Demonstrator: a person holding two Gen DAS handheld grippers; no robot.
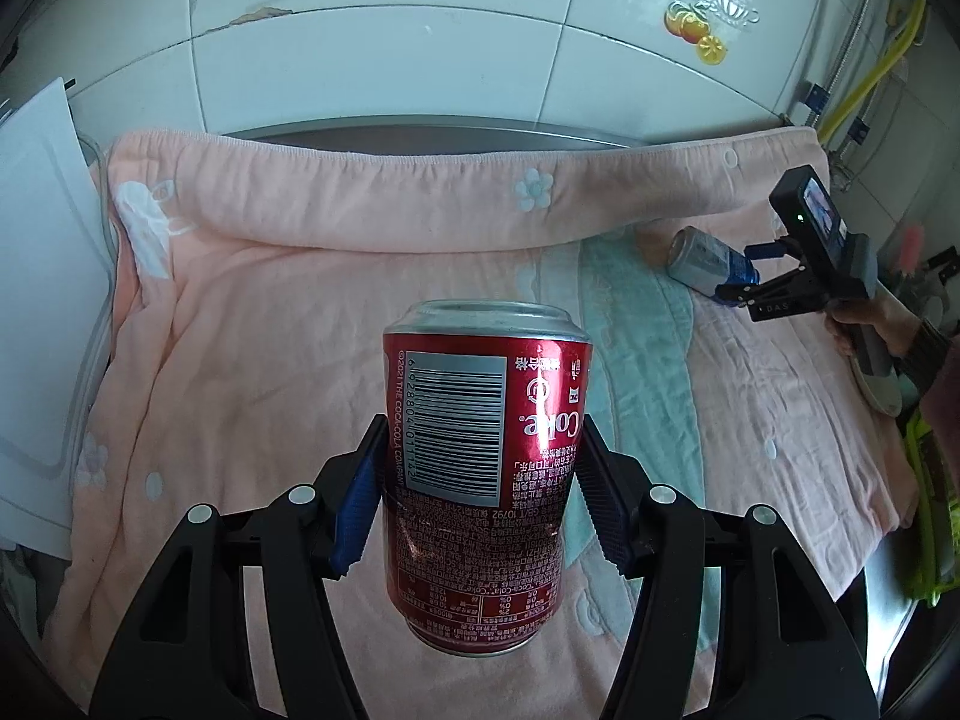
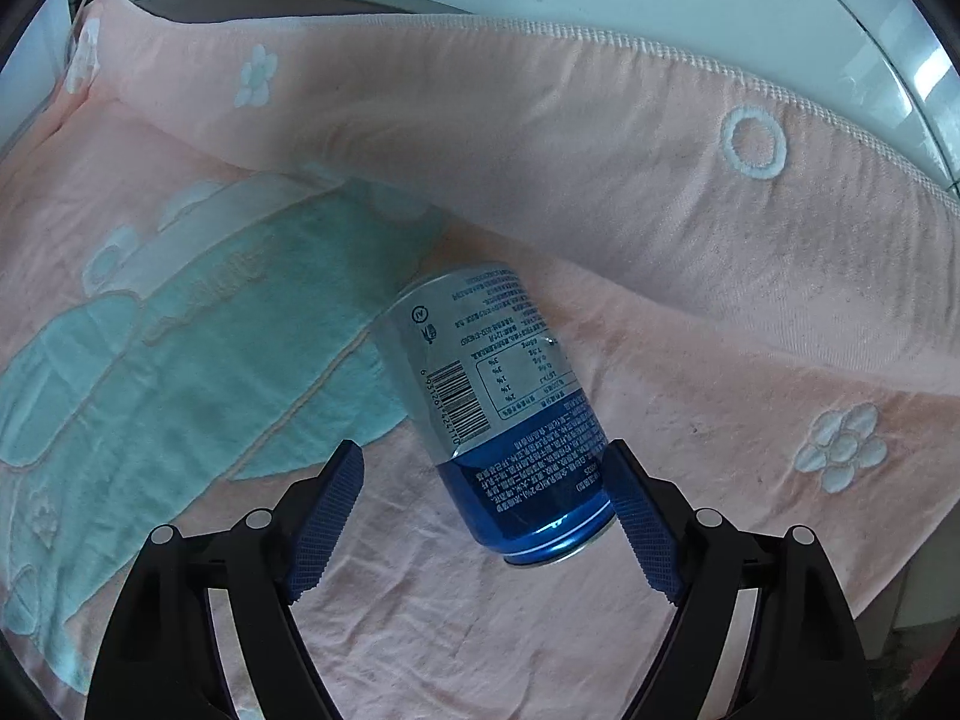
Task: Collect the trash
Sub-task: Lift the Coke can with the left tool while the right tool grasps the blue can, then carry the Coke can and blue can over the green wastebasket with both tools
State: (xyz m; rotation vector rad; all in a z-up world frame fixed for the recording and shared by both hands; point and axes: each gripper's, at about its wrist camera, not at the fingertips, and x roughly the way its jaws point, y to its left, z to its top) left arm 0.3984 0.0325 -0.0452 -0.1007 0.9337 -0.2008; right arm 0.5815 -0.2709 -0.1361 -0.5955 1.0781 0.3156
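Observation:
My left gripper [image 1: 480, 480] is shut on a red Coca-Cola can [image 1: 486, 480] and holds it above the pink towel [image 1: 270, 312]. A silver and blue can [image 2: 504, 408] lies on its side on the towel. My right gripper [image 2: 486, 510] is open around its blue end; the right finger touches the can, the left finger stands apart from it. The left wrist view shows the right gripper [image 1: 744, 276] at the far right with the silver and blue can [image 1: 702, 264] between its fingers.
The pink towel has a teal patch [image 2: 180, 360] and covers a counter below a white tiled wall [image 1: 420, 30]. A white board [image 1: 42, 300] stands at the left. A yellow hose [image 1: 870, 78] runs down the wall at the right.

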